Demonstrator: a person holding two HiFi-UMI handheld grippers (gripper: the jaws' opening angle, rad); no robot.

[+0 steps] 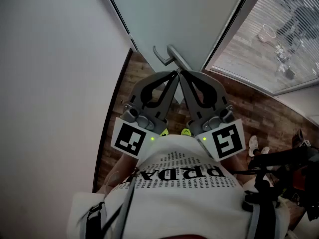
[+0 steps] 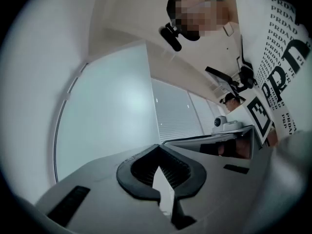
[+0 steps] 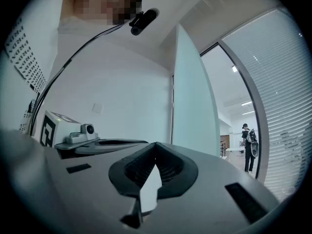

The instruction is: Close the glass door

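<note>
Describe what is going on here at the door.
A person stands facing a glass door, a gripper in each hand. The left gripper and the right gripper are both shut and empty, their tips side by side close under the door handle. Neither holds the handle. The door looks open: the right gripper view shows a corridor past its edge.

Glass door (image 1: 184, 14): frosted, pale green-tinted panel with dark edges, upright. A metal lever handle (image 1: 175, 55) sits on its near face. The door stands open, with a gap beside its free edge.
</note>
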